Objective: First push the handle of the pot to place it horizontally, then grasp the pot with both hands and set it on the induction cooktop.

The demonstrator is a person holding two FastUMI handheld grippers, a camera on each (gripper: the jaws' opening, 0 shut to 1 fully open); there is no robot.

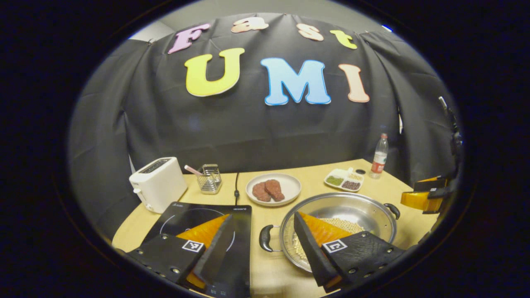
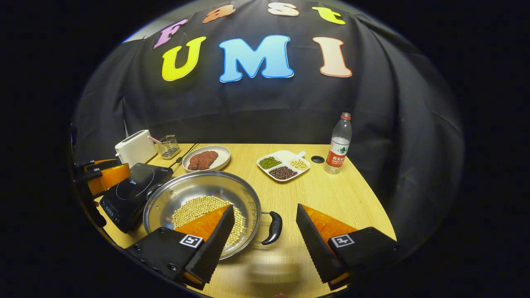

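Your left gripper [image 1: 263,248] and right gripper [image 2: 265,242] both gape wide, each framing 1 pot [image 2: 203,209] handle low in frame. Close off-centre and the pot could tilt, spilling beans beside the cooktop [image 1: 198,219].

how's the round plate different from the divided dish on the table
The round plate is one open circle holding reddish-brown meat; the divided dish is squarish, split into compartments with green, dark and pale beans. The plate sits nearer the toaster, the dish nearer the water bottle. Both are white.

bare table [image 2: 331,194] right of pot [image 2: 182,194].
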